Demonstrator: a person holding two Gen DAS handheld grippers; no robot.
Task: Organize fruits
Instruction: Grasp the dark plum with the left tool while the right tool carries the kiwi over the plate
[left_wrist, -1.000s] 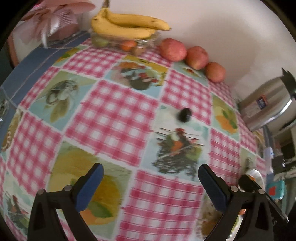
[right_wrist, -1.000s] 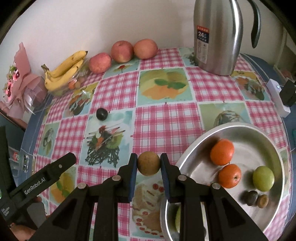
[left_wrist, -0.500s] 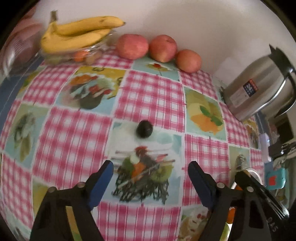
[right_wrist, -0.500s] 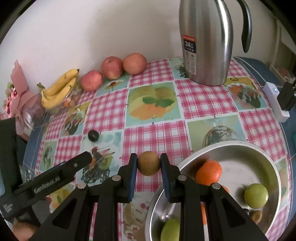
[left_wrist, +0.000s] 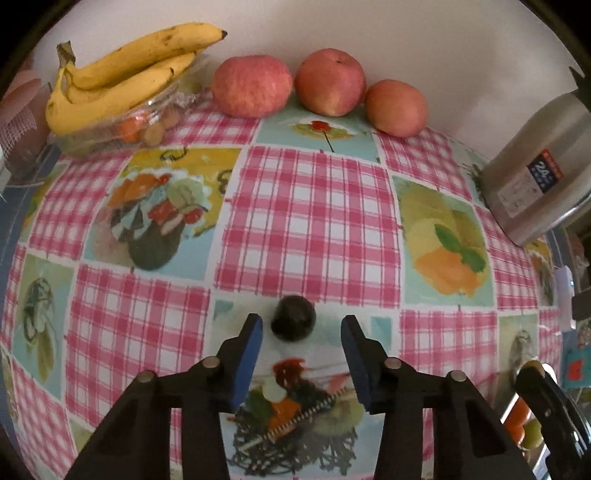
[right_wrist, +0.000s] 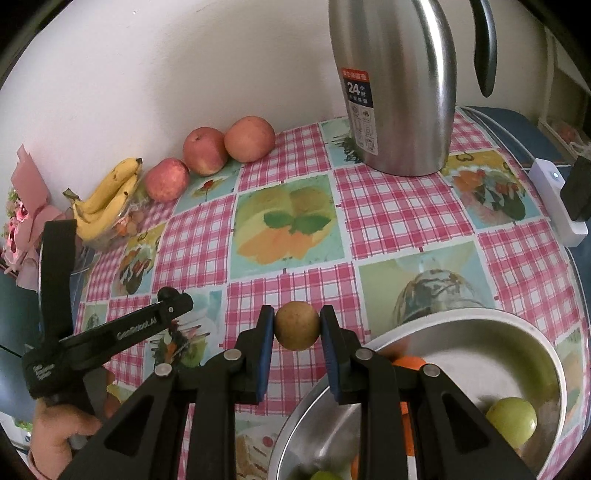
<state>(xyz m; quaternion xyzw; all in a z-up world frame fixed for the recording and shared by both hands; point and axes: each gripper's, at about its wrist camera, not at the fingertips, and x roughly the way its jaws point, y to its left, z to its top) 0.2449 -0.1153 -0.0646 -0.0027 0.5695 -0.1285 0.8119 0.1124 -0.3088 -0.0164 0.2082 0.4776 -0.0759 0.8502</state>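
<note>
I see a pink checked tablecloth (left_wrist: 314, 221) against a white wall (right_wrist: 147, 74), my left gripper (left_wrist: 301, 332) spread around a dark fruit (left_wrist: 293, 323), my right gripper (right_wrist: 297, 328) clamping a brown fruit (right_wrist: 297, 329).

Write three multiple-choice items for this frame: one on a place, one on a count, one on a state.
1. Where is the dark fruit?
A. in the bowl
B. on the cloth between the left gripper's jaws
C. beside the flask

2. How many apples line the wall?
A. two
B. three
C. five

3. What is the right gripper doing?
A. hanging open
B. gripping a banana
C. gripping a brown fruit

Key: 1 B, the jaws flank it without touching; 2 B, three stand in a row; 3 C, both jaws press its sides.
</note>
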